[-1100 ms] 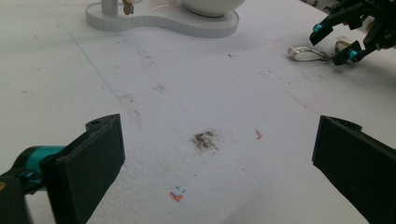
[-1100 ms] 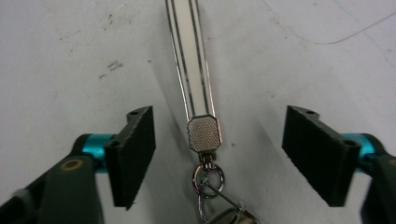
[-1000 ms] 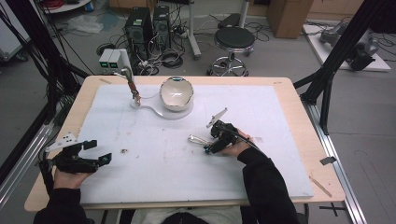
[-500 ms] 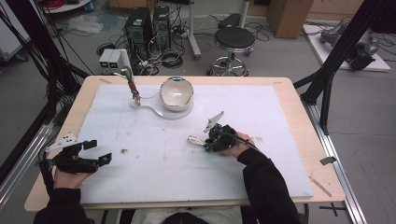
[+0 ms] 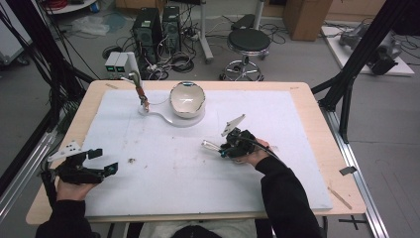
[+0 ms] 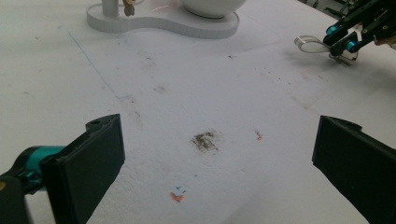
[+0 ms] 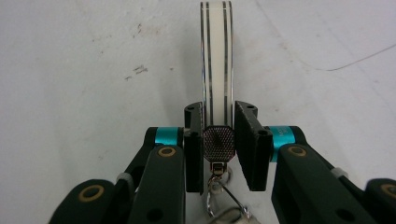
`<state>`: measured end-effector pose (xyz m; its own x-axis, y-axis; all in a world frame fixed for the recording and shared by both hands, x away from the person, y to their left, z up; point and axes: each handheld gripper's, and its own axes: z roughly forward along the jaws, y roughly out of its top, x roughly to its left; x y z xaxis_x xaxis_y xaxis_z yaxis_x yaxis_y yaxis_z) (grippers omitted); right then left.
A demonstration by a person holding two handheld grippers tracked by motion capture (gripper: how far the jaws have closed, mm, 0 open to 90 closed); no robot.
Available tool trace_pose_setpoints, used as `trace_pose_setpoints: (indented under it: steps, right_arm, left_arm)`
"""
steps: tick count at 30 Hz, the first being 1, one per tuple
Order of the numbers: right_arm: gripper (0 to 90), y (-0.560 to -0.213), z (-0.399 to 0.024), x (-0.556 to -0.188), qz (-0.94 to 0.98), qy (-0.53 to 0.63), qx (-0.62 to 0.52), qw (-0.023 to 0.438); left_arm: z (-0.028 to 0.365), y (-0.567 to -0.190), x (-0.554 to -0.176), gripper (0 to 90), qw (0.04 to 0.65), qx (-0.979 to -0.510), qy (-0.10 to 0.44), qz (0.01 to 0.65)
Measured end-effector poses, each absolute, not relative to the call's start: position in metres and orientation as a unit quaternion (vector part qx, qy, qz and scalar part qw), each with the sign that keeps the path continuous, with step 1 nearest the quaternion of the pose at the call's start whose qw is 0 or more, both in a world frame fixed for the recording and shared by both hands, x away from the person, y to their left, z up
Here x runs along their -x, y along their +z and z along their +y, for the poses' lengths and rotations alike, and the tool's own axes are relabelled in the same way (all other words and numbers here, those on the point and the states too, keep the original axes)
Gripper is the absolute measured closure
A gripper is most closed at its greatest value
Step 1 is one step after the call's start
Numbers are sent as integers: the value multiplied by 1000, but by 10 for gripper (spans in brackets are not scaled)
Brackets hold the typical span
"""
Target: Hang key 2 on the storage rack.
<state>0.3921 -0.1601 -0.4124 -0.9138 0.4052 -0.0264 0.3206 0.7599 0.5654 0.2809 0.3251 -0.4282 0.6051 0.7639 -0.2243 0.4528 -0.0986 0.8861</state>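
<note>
Keychain strap (image 7: 216, 56), a clear loop with a cream band and dark stripes, stands on edge between the jaws of the right hand-held gripper (image 7: 218, 140), which are clamped on its metal-capped end; a small ring and clasp (image 7: 219, 186) hang below the grip. In the high view the same strap (image 5: 210, 145) sticks out to the left of the right hand-held gripper (image 5: 224, 148), just above the white sheet (image 5: 297, 129) that covers the counter (image 5: 317, 99), right of the middle. In the left gripper view it shows as a pale loop (image 6: 313, 44) at the far gripper's tip.

Beyond it, towards the far edge, a white bowl (image 5: 187, 99) sits on a flat white base (image 5: 163, 117); what lies inside the bowl cannot be made out. A short post with a small brownish object (image 5: 142, 96) stands on the narrow end of the base.

The left hand-held gripper (image 5: 101, 161) rests near the left edge, its jaws spread wide with nothing between them, over a dark smudge (image 6: 204, 141) on the sheet.

Compared with a second ago, the right jaws have just been closing and now pinch the strap, whereas then they stood apart around it. The left hand, bowl and base lie as before.
</note>
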Motion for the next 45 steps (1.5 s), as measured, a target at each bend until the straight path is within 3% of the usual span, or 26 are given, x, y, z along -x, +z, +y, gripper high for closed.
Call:
trace_pose_setpoints:
  steps: [27,45]
  right_arm:
    - [741,-373,-188,-385,888,380,-245,83]
    - [741,-332,-155,-385,878,418,-218,82]
  left_arm:
    - [324,-428,-280,28,525,-729,149,414]
    - [316,-407,-283,28,531,-735,154,393]
